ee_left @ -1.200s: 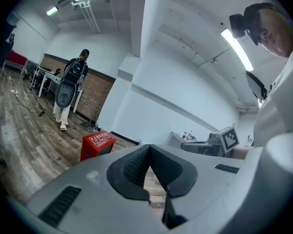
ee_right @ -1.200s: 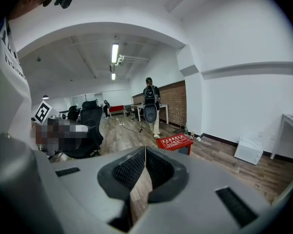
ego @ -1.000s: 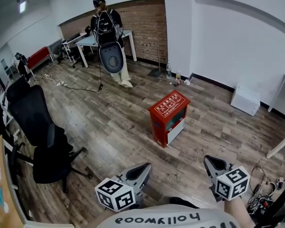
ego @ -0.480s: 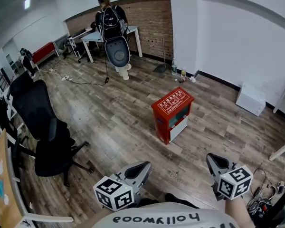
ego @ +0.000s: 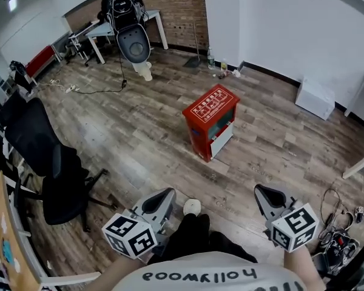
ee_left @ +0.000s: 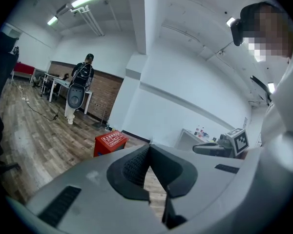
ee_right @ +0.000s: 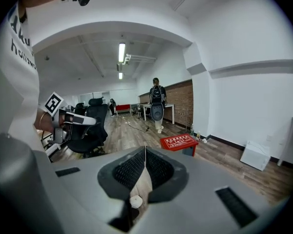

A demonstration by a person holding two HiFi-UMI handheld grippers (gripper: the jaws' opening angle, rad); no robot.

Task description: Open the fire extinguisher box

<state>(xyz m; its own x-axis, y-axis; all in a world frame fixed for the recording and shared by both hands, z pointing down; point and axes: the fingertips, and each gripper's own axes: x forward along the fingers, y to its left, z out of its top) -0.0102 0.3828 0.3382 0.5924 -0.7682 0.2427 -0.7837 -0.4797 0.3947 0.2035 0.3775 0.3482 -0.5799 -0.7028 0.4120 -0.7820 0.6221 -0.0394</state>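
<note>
The red fire extinguisher box stands on the wooden floor in the middle of the room, its lid down and a white front panel facing me. It also shows small and far off as the red box in the left gripper view and the red box in the right gripper view. My left gripper is held low at the bottom left, well short of the box, jaws shut with nothing between them. My right gripper is at the bottom right, also shut and empty.
A black office chair stands at the left. A person with a backpack stands at the far end by a white table and brick wall. A white box sits by the right wall; cables lie at the lower right.
The view has moved forward and tilted down, so the red box sits closer. My foot now shows between the grippers. Both grippers stay shut and low.
</note>
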